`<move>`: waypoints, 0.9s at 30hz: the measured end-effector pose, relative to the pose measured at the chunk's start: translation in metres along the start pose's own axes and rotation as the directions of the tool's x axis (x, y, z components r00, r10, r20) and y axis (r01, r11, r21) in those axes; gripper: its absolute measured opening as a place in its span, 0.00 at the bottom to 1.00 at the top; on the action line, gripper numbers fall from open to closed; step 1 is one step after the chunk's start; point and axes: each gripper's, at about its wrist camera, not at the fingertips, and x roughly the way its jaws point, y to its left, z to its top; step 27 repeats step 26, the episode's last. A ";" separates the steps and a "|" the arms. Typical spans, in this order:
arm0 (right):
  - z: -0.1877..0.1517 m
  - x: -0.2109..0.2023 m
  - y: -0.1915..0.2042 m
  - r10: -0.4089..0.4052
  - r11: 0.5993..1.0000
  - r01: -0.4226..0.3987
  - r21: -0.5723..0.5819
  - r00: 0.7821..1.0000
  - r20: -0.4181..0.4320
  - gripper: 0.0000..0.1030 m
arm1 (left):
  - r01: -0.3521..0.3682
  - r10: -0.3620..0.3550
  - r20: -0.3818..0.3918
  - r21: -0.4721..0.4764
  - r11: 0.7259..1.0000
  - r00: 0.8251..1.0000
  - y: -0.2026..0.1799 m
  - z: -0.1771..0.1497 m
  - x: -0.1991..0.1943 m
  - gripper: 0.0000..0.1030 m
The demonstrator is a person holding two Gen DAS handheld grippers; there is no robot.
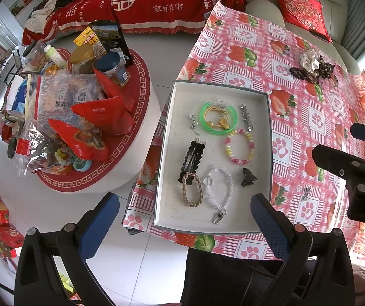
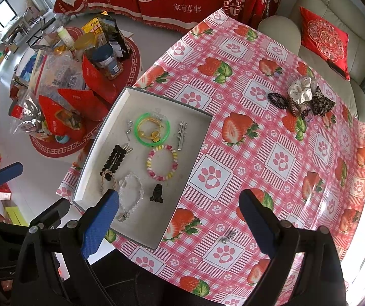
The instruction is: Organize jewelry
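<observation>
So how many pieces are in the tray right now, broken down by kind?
Bracelets and bangles: 4 (green bangle, pastel bead bracelet, clear bead bracelet, braided bracelet)
Hair clips: 3 (black snap clip, silver clip, small black claw clip)
Yellow hair ties: 1
Small silver pieces: 1
Total: 9

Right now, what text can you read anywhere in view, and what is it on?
"HAPPY WEDDING": red sofa cover.
"家有喜事": same cover, front edge.
Large "囍" emblems: same cover.
Red snack bags, jars, clear bag's QR label: print too small or blurred.
Tray, jewelry: no text.
</observation>
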 end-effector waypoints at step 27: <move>-0.002 0.002 0.002 0.007 1.000 -0.007 -0.002 1.000 -0.004 0.93 | -0.021 0.021 0.013 0.012 1.000 1.000 0.004 -0.004 0.000 1.00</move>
